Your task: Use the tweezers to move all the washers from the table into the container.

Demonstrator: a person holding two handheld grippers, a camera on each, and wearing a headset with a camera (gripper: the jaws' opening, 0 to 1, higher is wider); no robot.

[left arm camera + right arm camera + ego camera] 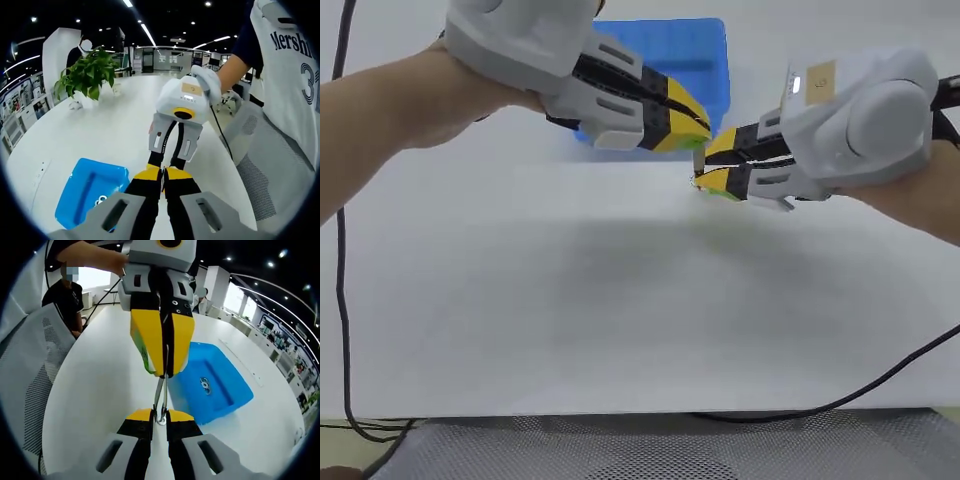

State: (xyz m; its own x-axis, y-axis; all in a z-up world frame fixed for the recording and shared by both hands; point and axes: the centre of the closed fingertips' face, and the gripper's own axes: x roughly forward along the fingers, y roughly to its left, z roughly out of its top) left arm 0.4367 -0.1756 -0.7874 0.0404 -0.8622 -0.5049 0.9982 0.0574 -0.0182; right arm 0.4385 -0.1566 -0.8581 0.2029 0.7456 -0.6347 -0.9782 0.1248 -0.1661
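We see the tweezers [160,399] gripped at their upper end by the left gripper [164,374], whose yellow jaws are pressed together on them. In the right gripper view they hang down from those jaws and their tips end between the jaws of the right gripper [160,416]. Those jaws are drawn in close on either side of the two thin arms and, as far as we can make out, pinch them. At the very tips we notice a small ring shape that looks like a washer [161,420], though it is too small to be sure.

In the head view the two grippers meet tip to tip above the far part of the white table [620,300], the left one reaching in from the upper left and the right one from the right. The blue container [705,65] stands just behind them on the table. In the right gripper view it lies just beside the tweezers, with a few washers in the container [205,385] gathered in its sunken middle.

A black cable [340,300] runs down the table's left side, and grey mesh [620,450] shows below the near edge. The room is a wide open office with strip lights overhead, and a leafy plant [90,75] stands at the table's far end
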